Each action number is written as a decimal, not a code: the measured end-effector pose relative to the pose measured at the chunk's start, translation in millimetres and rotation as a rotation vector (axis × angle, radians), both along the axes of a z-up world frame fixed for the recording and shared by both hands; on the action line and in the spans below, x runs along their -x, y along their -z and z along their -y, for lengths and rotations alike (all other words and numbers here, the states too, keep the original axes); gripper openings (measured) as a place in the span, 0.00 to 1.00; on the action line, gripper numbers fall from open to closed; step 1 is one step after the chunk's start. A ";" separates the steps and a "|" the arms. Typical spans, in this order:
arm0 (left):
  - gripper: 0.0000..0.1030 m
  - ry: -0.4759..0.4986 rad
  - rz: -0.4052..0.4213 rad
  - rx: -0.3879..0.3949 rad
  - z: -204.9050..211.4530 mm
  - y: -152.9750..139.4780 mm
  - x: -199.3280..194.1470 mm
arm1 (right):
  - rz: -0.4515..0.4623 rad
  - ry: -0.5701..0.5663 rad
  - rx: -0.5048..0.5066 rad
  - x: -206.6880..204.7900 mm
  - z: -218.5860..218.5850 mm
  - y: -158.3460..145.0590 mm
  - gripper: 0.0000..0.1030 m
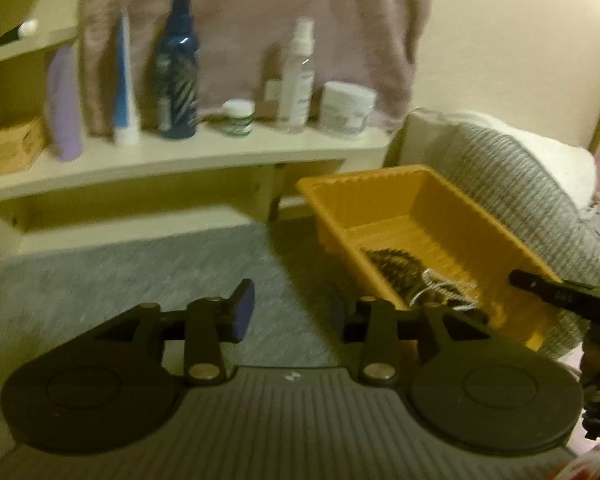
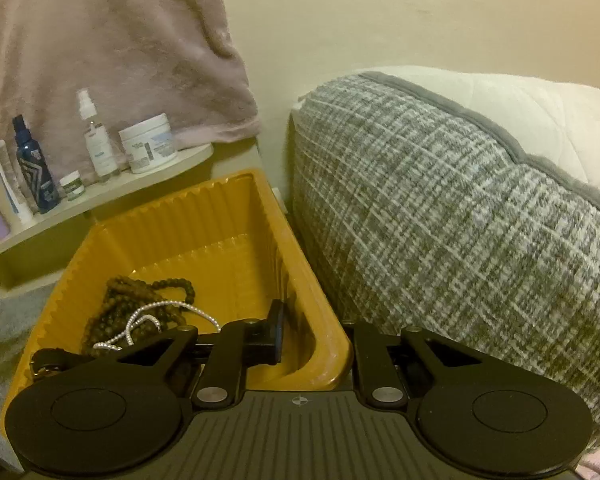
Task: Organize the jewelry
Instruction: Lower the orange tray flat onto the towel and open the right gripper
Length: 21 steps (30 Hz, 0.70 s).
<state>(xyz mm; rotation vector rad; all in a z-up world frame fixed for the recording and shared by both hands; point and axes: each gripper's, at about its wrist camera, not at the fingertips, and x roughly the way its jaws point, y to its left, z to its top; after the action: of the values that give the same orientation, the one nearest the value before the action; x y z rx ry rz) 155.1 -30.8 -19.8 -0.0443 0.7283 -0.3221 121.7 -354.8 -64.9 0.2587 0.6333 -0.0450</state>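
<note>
A yellow ribbed tray (image 2: 236,216) stands on the grey mat, against a cushion. In it lie dark bead necklaces (image 2: 140,296) with a thin silver chain (image 2: 160,308) across them, and a dark strap-like piece (image 2: 48,360) sits in its near left corner. My right gripper (image 2: 316,340) is shut on the tray's near right wall, one finger (image 2: 276,332) inside and the other mostly hidden outside. In the left wrist view the tray (image 1: 420,208) is to the right, with beads (image 1: 392,264) and chain (image 1: 430,282) inside. My left gripper (image 1: 292,312) hangs open over the mat, nothing between its blue pads (image 1: 244,308).
A low cream shelf (image 1: 204,152) at the back carries bottles, a tube and jars, among them a dark blue bottle (image 1: 178,68) and a white jar (image 1: 346,108). A pink towel (image 1: 252,12) hangs behind. A grey woven cushion (image 2: 440,220) and a white pillow (image 2: 540,120) are at the right.
</note>
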 end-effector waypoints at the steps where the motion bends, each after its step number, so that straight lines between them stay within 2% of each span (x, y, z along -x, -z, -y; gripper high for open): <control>1: 0.37 -0.009 -0.007 -0.006 -0.6 2.3 1.5 | 0.004 0.001 -0.001 0.0 -0.7 0.2 0.14; 2: 0.39 -0.019 -0.014 -0.013 -1.4 4.5 3.1 | 0.007 0.000 0.001 0.7 -1.1 0.0 0.14; 4: 0.44 -0.038 -0.027 -0.028 -2.3 8.3 5.6 | 0.014 -0.003 0.005 2.0 -2.0 -1.3 0.21; 6: 0.56 -0.054 -0.035 -0.035 -3.8 10.7 8.1 | 0.019 -0.012 0.003 5.4 -2.7 -2.8 0.49; 7: 0.61 -0.063 -0.034 -0.037 -4.6 11.5 9.8 | 0.028 -0.015 0.003 7.7 -3.3 -3.7 0.54; 8: 0.68 -0.074 -0.028 -0.041 -5.4 11.8 11.8 | 0.041 -0.015 0.010 10.4 -4.1 -5.1 0.57; 11: 0.72 -0.093 -0.017 -0.058 -7.3 11.6 16.5 | 0.051 -0.016 0.027 17.1 -5.2 -9.0 0.57; 14: 0.83 -0.116 -0.009 -0.066 -9.0 10.2 21.2 | 0.069 -0.017 0.058 26.9 -7.5 -17.5 0.57; 19: 0.90 -0.148 0.013 -0.078 -12.7 5.1 35.0 | 0.076 -0.011 0.094 46.8 -18.1 -41.6 0.61; 21: 0.92 -0.170 0.021 -0.077 -15.1 2.6 42.4 | 0.063 -0.033 0.099 52.0 -27.4 -51.1 0.66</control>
<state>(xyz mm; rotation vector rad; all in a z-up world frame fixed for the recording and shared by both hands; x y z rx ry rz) 112.7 -15.7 -22.4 -0.0292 0.7107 -0.1321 69.7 -327.4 -13.8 0.1530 0.5706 -0.0361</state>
